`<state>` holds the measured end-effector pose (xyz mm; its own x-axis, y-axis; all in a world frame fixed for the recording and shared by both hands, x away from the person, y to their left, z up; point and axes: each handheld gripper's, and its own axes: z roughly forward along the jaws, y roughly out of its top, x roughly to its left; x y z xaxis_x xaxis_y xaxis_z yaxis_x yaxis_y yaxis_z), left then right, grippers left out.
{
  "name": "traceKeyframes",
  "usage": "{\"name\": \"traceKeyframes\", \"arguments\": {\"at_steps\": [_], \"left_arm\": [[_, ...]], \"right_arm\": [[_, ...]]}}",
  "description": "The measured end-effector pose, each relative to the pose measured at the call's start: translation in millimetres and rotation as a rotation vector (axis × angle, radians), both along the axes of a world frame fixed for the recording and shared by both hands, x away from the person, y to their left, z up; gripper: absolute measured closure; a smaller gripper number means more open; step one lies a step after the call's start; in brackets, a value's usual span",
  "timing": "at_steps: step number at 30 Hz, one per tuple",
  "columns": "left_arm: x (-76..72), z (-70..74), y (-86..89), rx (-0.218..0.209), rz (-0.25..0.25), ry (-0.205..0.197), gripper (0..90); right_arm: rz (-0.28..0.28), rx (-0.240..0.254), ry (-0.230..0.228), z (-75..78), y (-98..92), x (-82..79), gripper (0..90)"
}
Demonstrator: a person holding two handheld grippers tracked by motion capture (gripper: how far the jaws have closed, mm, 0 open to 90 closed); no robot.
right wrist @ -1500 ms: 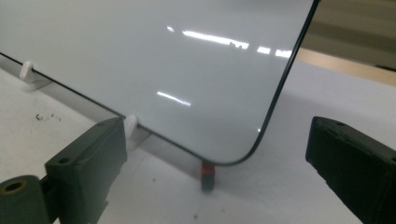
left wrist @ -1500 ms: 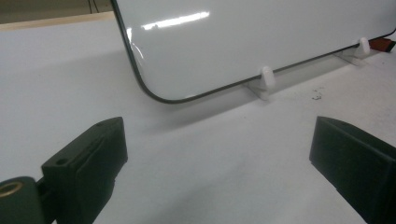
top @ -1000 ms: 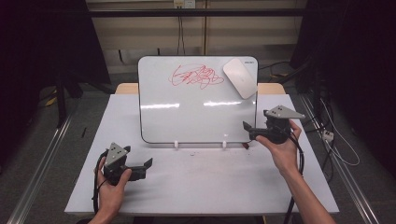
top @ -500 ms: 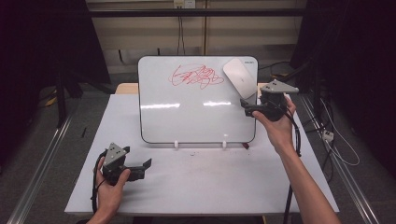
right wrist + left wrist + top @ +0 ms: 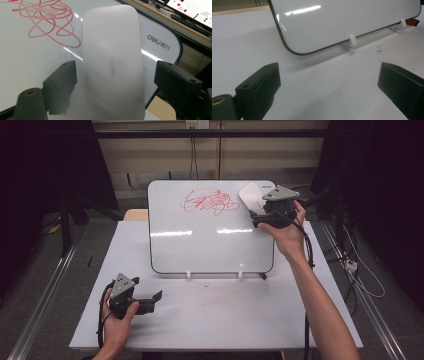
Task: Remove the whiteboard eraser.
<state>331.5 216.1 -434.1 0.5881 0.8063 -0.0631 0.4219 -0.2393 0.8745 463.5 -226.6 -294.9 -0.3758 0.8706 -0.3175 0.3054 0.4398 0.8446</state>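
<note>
While closing, right claw (image 5: 112, 87) straddles eraser (image 5: 112, 57), untouched.

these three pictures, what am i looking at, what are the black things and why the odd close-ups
A person sits at a white table and holds a hand-held pair of tongs in each hand. The wide picture comes from a camera above, looking down.

The two close-ups come from small cameras riding on the tongs, so the black blocks at the bottom of each are that tool's own jaws.

On the table stands a whiteboard with a red scribble. A white eraser sits on its top right corner.

The left tongs rest low on the table, open, holding nothing. The right tongs are raised at the eraser; their jaws have just been closing, with the eraser between them, but gaps remain, so it is not gripped yet.
</note>
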Motion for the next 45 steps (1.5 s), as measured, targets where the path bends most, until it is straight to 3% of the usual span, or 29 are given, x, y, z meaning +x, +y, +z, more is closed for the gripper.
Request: {"name": "traceKeyframes", "arguments": {"at_steps": [10,20,32,45], "left_arm": [[-1.1,0.7,2.6,-0.005,0.007,-0.002,4.5],[-0.6,-0.3,3.9,-0.006,0.010,0.006,4.5],[-0.2,-0.4,2.9,0.000,0.009,0.005,4.5],[0.0,-0.7,2.9,-0.002,0.014,0.007,4.5]], "right_arm": [[-0.004,-0.074,0.020,-3.7,10.5,17.9,19.6],[-0.018,-0.118,0.037,-10.2,15.3,23.9,30.8],[-0.029,-0.117,0.051,-7.7,16.2,23.3,31.5],[-0.014,-0.044,0.076,-4.8,10.9,22.4,31.6]]}}
